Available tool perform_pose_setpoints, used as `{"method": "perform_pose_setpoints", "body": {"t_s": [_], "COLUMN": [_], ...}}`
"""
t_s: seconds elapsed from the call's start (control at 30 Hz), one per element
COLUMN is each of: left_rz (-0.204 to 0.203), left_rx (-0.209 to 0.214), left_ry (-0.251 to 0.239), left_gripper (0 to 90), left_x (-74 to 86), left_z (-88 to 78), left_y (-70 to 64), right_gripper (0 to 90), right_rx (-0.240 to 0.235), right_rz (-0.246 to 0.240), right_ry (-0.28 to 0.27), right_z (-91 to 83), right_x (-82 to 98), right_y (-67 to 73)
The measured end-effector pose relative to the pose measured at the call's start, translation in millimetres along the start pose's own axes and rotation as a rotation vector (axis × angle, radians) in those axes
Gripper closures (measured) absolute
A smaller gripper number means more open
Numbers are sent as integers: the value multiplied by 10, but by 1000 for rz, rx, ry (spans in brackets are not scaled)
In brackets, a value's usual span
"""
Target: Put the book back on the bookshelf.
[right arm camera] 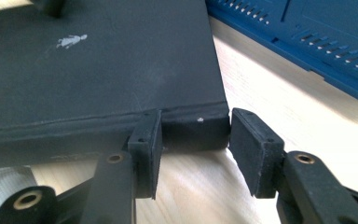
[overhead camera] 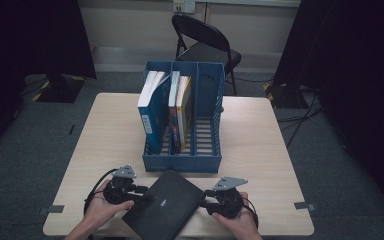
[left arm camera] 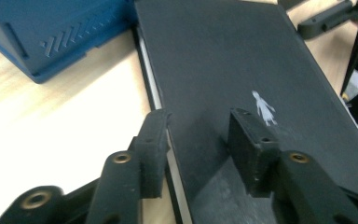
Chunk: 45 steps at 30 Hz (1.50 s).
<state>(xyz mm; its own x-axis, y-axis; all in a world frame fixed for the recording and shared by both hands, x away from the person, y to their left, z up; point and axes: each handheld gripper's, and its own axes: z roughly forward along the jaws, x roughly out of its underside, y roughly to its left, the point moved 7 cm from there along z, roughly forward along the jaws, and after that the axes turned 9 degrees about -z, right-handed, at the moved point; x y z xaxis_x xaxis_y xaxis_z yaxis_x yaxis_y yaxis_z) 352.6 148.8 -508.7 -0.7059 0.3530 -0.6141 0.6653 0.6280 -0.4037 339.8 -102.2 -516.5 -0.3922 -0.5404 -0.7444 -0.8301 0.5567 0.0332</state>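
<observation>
A black hardcover book [overhead camera: 164, 204] lies flat and askew at the table's near edge, with a small white figure printed on its cover [left arm camera: 263, 107]. My left gripper [overhead camera: 142, 196] is at its left side. In the left gripper view its jaws [left arm camera: 200, 135] straddle the long page edge, one pad beside the edge and one over the cover, with gaps on both sides. My right gripper [overhead camera: 205, 200] is at the book's right corner. Its jaws [right arm camera: 196, 140] stand on either side of the spine's end [right arm camera: 200, 128], and the right pad is clear of the corner.
A blue slotted file rack [overhead camera: 182, 162] stands just beyond the book, with a blue book [overhead camera: 152, 110] and a yellow-edged one [overhead camera: 184, 107] upright in its left slots. Bare table [overhead camera: 260, 145] lies to the right. A black folding chair [overhead camera: 205, 40] stands behind.
</observation>
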Motion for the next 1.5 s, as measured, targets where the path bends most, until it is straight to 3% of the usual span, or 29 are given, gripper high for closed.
{"method": "perform_pose_setpoints", "body": {"t_s": [0.2,0.4,0.53,0.7,0.83,0.9,1.03,1.1,1.13,1.17,1.37,1.5], "left_rz": [-3,-10,-18,-11,-9,-25,-49,-61,-89,-111,-106,-102], "left_rx": [-5,-11,-17,-2,36,38,28,-42,-17,5,31,52], "left_ry": [-7,-3,3,29,55,46,8,15,17,12,-16,-6], "left_gripper": [512,511,511,527,548,573,532,404,345,342,318,324], "left_x": [-90,-37,22,75,122,130,63,58,55,44,-5,-16], "left_z": [104,57,11,-19,-36,-38,-22,66,92,115,191,213], "left_y": [-3,-13,-34,-79,-137,-154,-166,-97,-85,-70,-51,-51], "right_gripper": [545,586,586,598,611,616,611,611,608,604,565,545], "right_rx": [17,34,49,87,115,135,134,145,149,149,126,132], "right_rz": [-7,-26,-13,-10,0,1,9,6,5,7,11,1], "right_ry": [-11,-14,-19,-22,-23,-21,-29,-29,-29,-28,-24,-22], "right_z": [-2,24,87,142,187,212,215,213,213,213,188,178], "right_x": [-6,-39,-97,-153,-198,-220,-216,-215,-216,-215,-184,-179], "right_y": [10,-1,-80,-172,-262,-294,-301,-294,-292,-292,-259,-242]}}
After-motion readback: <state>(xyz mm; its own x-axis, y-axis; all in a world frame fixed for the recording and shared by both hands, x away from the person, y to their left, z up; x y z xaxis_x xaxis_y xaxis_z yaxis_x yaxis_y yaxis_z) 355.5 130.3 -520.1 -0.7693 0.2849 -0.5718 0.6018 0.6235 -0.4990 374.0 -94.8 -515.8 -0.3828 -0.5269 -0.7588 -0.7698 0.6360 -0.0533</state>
